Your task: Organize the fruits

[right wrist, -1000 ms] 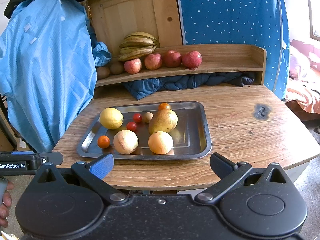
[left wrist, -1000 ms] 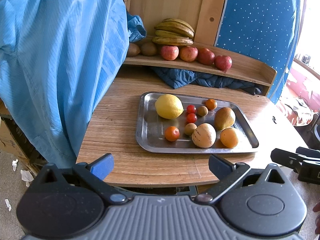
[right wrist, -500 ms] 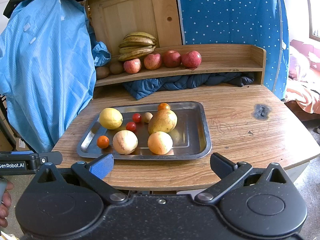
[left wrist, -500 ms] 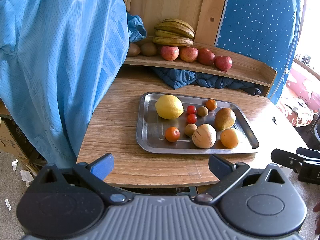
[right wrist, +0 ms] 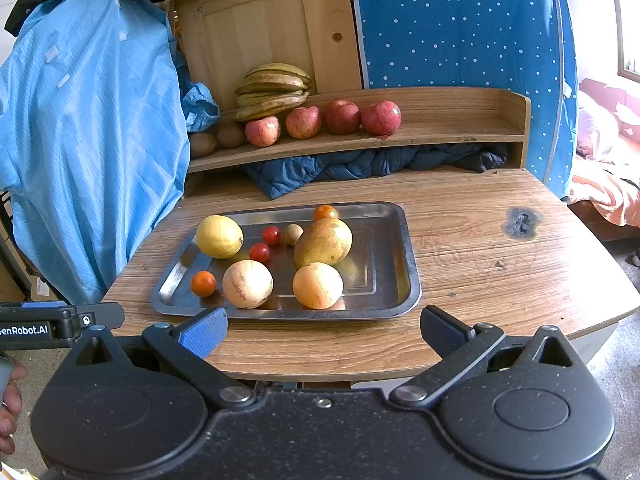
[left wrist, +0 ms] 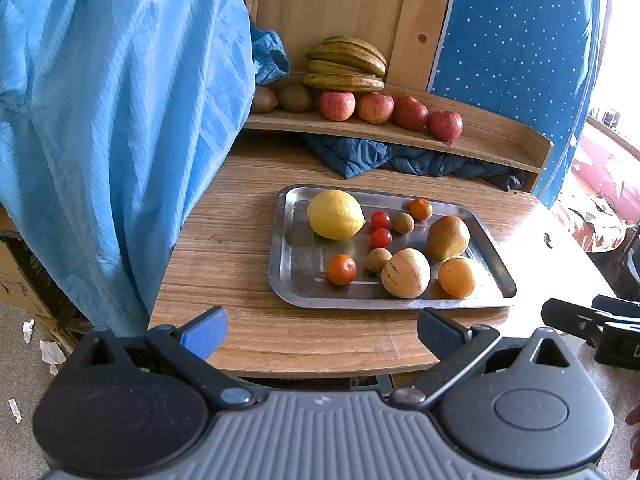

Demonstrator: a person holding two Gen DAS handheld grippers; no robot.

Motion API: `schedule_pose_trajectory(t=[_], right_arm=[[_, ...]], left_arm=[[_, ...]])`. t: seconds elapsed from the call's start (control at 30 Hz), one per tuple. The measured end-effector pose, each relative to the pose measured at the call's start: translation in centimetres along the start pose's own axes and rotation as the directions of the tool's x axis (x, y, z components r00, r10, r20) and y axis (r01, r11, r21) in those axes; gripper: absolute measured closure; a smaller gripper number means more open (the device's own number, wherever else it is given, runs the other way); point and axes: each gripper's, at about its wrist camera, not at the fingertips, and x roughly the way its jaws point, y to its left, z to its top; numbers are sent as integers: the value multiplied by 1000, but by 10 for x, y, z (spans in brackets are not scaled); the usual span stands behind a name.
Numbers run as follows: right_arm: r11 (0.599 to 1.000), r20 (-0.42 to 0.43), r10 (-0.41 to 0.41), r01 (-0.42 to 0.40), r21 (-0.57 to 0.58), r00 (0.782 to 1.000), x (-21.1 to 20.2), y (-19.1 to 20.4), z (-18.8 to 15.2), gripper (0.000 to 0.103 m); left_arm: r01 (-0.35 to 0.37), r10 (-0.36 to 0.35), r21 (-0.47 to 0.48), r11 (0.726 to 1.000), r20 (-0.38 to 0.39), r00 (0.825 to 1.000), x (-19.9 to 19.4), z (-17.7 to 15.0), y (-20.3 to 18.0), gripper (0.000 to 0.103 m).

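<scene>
Both grippers, left and right, hover at the worktop edge, jaws wide, empty. Fruits lie in the tray. Left view alone shows a second longan; right view alone shows a burn mark.

You face a silver metal tray holding a yellow lemon, red cherry tomatoes; a white-dotted blue cloth hangs beyond your tools.

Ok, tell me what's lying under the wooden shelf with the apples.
Under the wooden shelf a crumpled dark blue quilted cloth fills the gap, its end spilling onto the table. Anything behind that cloth is covered and cannot be seen.
</scene>
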Motion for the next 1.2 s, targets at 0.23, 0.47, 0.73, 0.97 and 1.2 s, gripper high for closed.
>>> schedule_pose_trajectory(t=[0.23,0.47,0.73,0.97,1.2], right_arm=[[1000,0,-11,11,7,1000,1,-8,0,1],[1000,-5,-15,15,9,1000,1,-13,0,1],[1000,-13,-16,16,11,1000,3,-13,1,1],[1000,-12,-17,17,11,1000,3,-13,1,1],[1000,-16,-19,19,10,1000,4,-13,1,1]], left_arm=[[8,-8,6,1000,-2,1000,4,2,-6,1],[9,-9,8,1000,-8,1000,7,3,-10,1],[7,-7,9,1000,-11,1000,8,3,-10,1],[8,-8,11,1000,-10,1000,8,3,-10,1],[-36,38,51,998,-20,999,7,5,-15,1]])
